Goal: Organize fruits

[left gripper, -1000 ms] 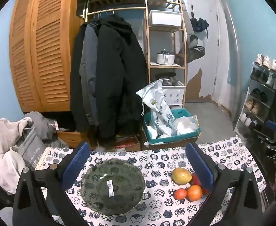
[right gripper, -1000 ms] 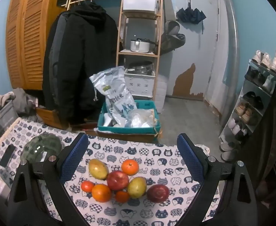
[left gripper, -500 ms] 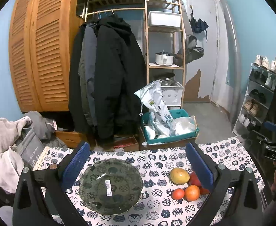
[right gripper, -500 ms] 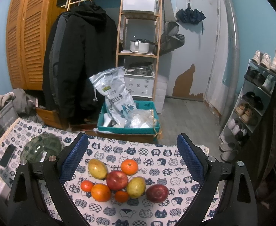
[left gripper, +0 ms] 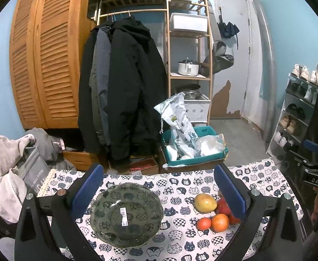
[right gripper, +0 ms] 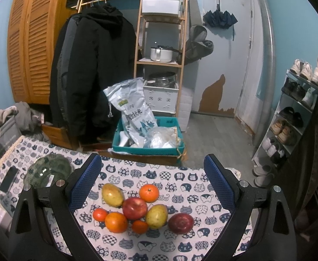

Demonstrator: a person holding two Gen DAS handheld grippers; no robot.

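Observation:
Several fruits lie clustered on the cat-print tablecloth (right gripper: 176, 178): a yellow mango (right gripper: 112, 194), a red apple (right gripper: 135, 208), an orange (right gripper: 149, 193), a second mango (right gripper: 157, 216), a dark red apple (right gripper: 181, 223), another orange (right gripper: 116, 222) and two small tomatoes (right gripper: 100, 214). My right gripper (right gripper: 154, 182) hovers open above the pile, holding nothing. A green glass bowl (left gripper: 126, 214) with a sticker sits left of the fruit. My left gripper (left gripper: 159, 191) stands open over the bowl and the mango (left gripper: 205, 202), empty. The right gripper's body (left gripper: 313, 174) shows at the left wrist view's right edge.
A black phone (right gripper: 9, 178) lies on the cloth left of the bowl (right gripper: 48, 170). Beyond the table's far edge stand a teal crate (right gripper: 148, 143) with bags, hanging coats (left gripper: 124, 91), a wooden shelf and a shoe rack (right gripper: 289, 117). Clothes (left gripper: 4, 165) are piled at the left.
Both grippers have risen or tilted slightly, so the bowl and fruit sit a little lower in the views. Nothing has been taken hold of.

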